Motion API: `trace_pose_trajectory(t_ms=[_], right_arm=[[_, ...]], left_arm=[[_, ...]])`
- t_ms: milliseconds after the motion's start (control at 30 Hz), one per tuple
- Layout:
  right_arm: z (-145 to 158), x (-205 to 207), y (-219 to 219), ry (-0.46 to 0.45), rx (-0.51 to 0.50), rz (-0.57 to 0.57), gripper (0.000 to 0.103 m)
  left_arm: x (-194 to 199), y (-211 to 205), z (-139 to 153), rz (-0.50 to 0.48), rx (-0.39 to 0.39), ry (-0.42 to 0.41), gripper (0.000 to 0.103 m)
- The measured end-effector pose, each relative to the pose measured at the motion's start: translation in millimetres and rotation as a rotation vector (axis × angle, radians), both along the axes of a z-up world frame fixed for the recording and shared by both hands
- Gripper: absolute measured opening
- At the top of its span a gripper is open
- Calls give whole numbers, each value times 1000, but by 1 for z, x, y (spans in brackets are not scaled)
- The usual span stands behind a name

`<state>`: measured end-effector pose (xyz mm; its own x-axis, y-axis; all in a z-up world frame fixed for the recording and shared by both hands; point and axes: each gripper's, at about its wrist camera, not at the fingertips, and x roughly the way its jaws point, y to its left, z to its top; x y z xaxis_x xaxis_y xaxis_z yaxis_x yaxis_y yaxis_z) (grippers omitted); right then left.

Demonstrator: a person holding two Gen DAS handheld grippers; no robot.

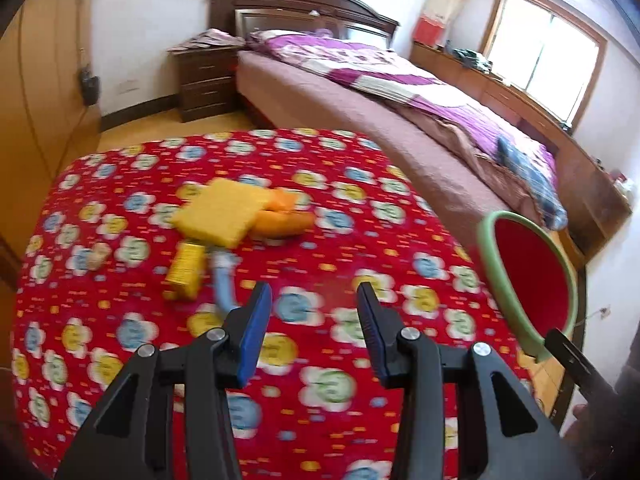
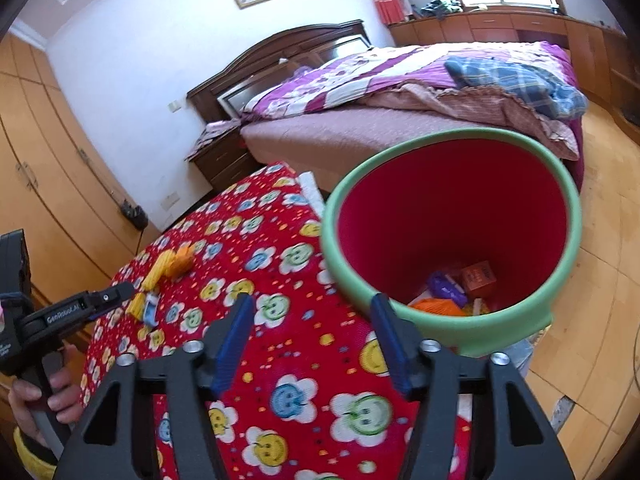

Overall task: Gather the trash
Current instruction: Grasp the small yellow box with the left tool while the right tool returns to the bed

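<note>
Trash lies on the red flowered table cover: a yellow sponge-like square, an orange piece, a yellow carton and a blue-grey wrapper. My left gripper is open and empty, just short of the wrapper. A red bin with a green rim stands at the table's right edge, with several pieces of trash inside; it also shows in the left wrist view. My right gripper is open and empty, its right finger by the bin's rim. The same trash pile shows in the right wrist view.
A bed with a purple quilt stands beyond the table, with a dark nightstand at its left. Wooden wardrobes line the left wall. Wooden floor lies to the right of the bin. The left gripper's body shows in the right wrist view.
</note>
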<state>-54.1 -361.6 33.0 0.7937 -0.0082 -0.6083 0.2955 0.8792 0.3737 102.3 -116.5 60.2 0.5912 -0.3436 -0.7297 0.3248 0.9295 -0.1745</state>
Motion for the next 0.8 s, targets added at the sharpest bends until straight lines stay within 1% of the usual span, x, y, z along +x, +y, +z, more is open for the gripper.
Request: trace_pose_trajectory(t_ms=[200, 367, 533, 767, 800], right_arm=[[-7, 10, 16, 33, -2, 40, 63], [-13, 15, 25, 60, -3, 58, 63], [-17, 19, 29, 81, 3, 64, 63], [-21, 24, 34, 104, 5, 67, 63], [-22, 25, 35, 108, 6, 68, 63]], left_arm=[[20, 36, -9, 81, 47, 1, 44], [36, 54, -20, 117, 102, 6, 44], [51, 59, -36, 117, 149, 24, 44], [63, 55, -53, 87, 162, 39, 44], [65, 54, -56, 86, 165, 42, 41]])
